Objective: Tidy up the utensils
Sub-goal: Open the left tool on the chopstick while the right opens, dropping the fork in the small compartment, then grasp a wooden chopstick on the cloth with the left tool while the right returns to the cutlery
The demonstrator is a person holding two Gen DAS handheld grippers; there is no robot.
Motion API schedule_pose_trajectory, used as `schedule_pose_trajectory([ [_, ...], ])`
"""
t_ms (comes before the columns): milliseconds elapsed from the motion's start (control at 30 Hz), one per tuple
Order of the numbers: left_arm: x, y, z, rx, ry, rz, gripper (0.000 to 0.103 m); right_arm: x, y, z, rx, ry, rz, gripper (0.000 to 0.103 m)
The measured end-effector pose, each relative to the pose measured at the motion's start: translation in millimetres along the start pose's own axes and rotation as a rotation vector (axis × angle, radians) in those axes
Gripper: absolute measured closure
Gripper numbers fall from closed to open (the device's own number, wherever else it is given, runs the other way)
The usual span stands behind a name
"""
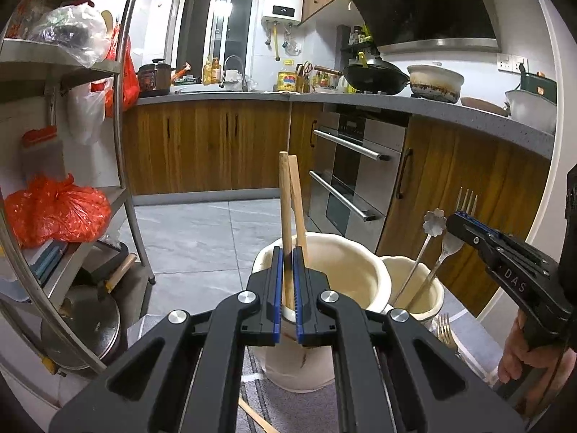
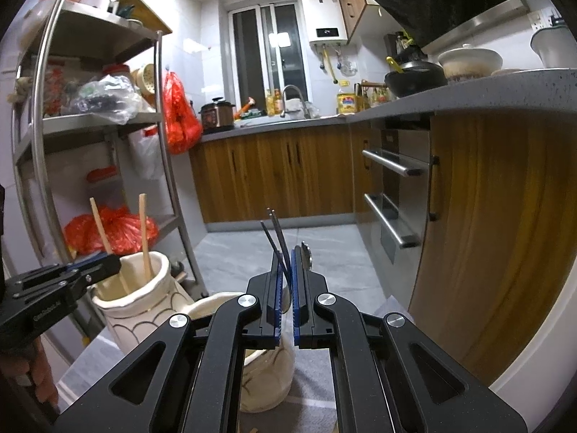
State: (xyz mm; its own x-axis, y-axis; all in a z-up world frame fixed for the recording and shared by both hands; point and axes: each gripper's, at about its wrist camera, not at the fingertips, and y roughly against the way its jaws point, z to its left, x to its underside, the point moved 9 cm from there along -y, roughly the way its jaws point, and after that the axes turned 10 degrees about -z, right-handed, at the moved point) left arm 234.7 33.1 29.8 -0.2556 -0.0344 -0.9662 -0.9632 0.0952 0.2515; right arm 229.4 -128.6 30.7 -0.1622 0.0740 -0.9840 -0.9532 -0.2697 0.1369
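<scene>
Left wrist: left gripper (image 1: 287,281) clamps chopstick (image 1: 285,213) above jar rim (image 1: 346,243).

Two cream jars stand side by side: a large jar (image 1: 321,281) on the left and a small jar (image 1: 414,288) on the right. Two wooden chopsticks (image 1: 288,209) stand in the large one. The small one holds a fork (image 1: 449,241) and a flower-ended spoon (image 1: 427,238). A second fork (image 1: 445,332) lies near, beside the small jar.

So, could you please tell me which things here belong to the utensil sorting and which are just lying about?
Job:
left gripper on chopstick
right gripper on fork
big jar
small jar
spoon

Lying about:
wok
orange bag
oven
</scene>
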Motion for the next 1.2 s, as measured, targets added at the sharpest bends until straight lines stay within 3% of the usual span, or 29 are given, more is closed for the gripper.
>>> schedule_pose_trajectory([
  [67,0,0,0,-0.006,-0.005,0.002,0.097,0,0,0,0.0,0.001,0.001,0.098],
  [133,-1,-1,1,-0.011,-0.008,0.007,0.096,0,0,0,0.0,0.001,-0.002,0.092],
  [233,-4,1,1,-0.012,-0.008,0.005,0.085,-4,4,1,-0.01,0.0,-0.023,0.082],
  [300,-7,4,1,-0.024,-0.018,-0.004,0.072,-7,7,3,-0.012,0.008,-0.043,0.078],
  [433,-13,10,0,-0.031,-0.024,-0.021,0.06,-10,11,6,-0.024,0.018,-0.066,0.069],
  [500,-16,14,0,-0.038,-0.029,-0.028,0.045,-12,14,7,-0.029,0.022,-0.075,0.064],
  [700,-27,32,2,-0.057,-0.041,-0.062,0.019,-22,25,6,-0.051,-0.005,-0.11,0.033],
  [767,-30,39,3,-0.069,-0.044,-0.076,0.011,-25,30,7,-0.067,-0.021,-0.123,0.017],
  [800,-31,42,4,-0.072,-0.043,-0.08,0.007,-27,32,7,-0.072,-0.026,-0.127,0.015],
  [933,-31,55,8,-0.088,-0.043,-0.089,0.006,-34,38,8,-0.071,-0.028,-0.141,0.006],
  [1200,-24,78,20,-0.107,-0.026,-0.087,0.006,-30,50,6,-0.053,-0.054,-0.116,0.005],
])
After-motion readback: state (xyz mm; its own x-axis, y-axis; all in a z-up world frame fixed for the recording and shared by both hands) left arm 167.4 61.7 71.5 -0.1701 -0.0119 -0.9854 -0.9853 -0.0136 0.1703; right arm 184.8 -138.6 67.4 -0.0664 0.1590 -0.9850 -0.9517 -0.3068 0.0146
